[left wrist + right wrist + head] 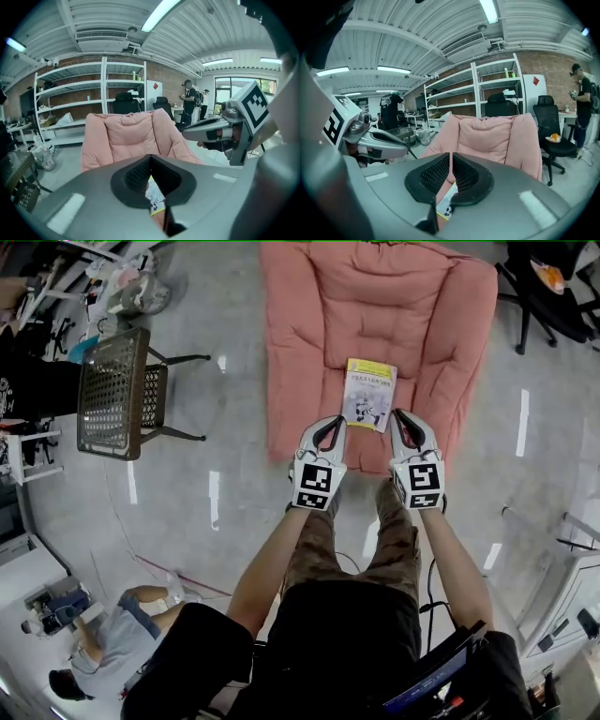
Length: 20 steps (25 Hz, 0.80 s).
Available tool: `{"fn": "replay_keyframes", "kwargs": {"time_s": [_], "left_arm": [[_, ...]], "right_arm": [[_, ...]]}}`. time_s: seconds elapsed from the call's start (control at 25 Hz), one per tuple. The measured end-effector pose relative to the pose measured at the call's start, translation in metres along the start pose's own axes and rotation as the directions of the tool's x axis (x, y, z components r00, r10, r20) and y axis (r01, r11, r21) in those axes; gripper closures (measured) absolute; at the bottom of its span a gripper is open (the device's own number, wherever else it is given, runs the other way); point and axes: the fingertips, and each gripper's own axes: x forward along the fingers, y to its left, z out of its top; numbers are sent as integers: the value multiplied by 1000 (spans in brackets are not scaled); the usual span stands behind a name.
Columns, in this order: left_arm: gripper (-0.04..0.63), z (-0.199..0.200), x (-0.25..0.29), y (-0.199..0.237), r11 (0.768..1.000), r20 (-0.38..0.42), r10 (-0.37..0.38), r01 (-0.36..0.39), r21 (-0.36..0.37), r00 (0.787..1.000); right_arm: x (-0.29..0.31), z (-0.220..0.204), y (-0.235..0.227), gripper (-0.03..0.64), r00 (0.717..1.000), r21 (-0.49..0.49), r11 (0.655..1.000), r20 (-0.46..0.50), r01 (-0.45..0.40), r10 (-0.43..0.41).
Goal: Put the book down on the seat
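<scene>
The book (369, 395), thin with a yellow top band and a pale cover, lies flat on the pink padded seat (375, 306) near its front edge. My left gripper (335, 424) is shut just off the book's near left corner. My right gripper (401, 418) is shut beside its near right corner. Neither holds anything. In the left gripper view the shut gripper (150, 161) points at the seat (126, 136), with the book (154, 199) showing below the pads. The right gripper view shows the same: shut gripper (451, 157), seat (487, 136), book (446, 204).
A wicker and metal chair (112, 390) stands on the floor left of the seat. A black office chair (544, 287) is at the back right. A person (103, 643) sits low at the near left. White shelves (93, 108) line the brick wall behind.
</scene>
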Motion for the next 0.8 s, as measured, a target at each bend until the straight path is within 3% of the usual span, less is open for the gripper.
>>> {"fn": "replay_keyframes", "kwargs": {"time_s": [0.36,0.8], "left_arm": [[594,90,-50,-7,999,116,15,-11,-36,993],[594,145,-93,-22,1000,186,-16,20,-21,982]], "right_arm": [[-55,75,25,584,996,-65,996,66,-58,62],[-98,155,37,584,982,-19,1000,188,-23,26]]}}
